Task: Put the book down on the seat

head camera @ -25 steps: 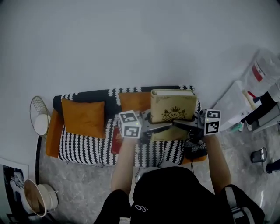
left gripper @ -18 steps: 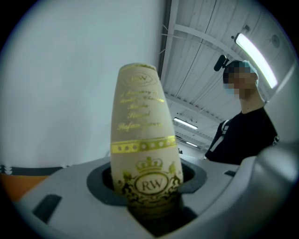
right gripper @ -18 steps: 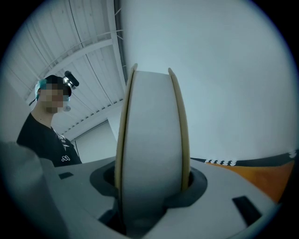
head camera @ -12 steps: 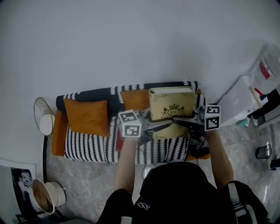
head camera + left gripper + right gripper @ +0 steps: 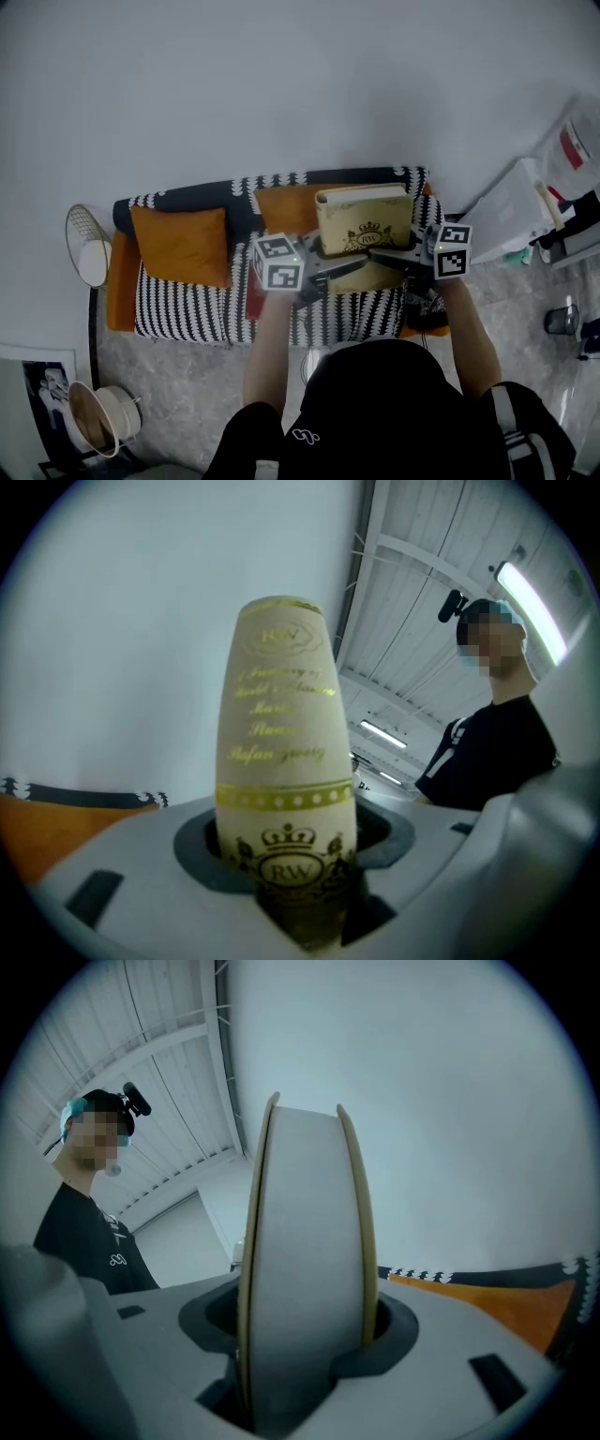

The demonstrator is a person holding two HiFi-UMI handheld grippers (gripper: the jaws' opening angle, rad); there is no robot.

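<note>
Book (image 5: 364, 232): cream hardcover w/ gold crown + "RW" emblem, held up between both claws over the R half of the sofa seat (image 5: 178, 309). Not lying on it. Front cover faces the head cam, top edge toward the wall. It's in front of an orange cushion (image 5: 281, 211) leaning on the backrest.

L claw (image 5: 323, 272): clamped on the book's spine side. L gripper view shows the gold-lettered spine (image 5: 281, 761) standing upright between the jaws, pressed on both sides.

R claw (image 5: 401, 263): on the opposite side, the page edge. R gripper view shows the white page block (image 5: 305, 1269) w/ both cover edges against the jaws. Jaws have just been opening a bit, but the book is between them and gripped.

Both claws point roughly level, toward each other, marker cubes outward. The person's forearms run up from the bottom of the head view.

Sofa: black/white striped cover, dark backrest w/ a zigzag trim. Second orange cushion (image 5: 180, 246) on the L half, well apart from the book. Red flat item (image 5: 253, 295) on the seat just below the L cube, partly hidden. Dark item (image 5: 422, 314) at the sofa's R end, can't tell what.

Round wire-frame thing (image 5: 84, 248) just L of the sofa. Grey marbled floor (image 5: 169, 384) in front. Person in a black top (image 5: 487, 752) shows in both gripper views.
</note>
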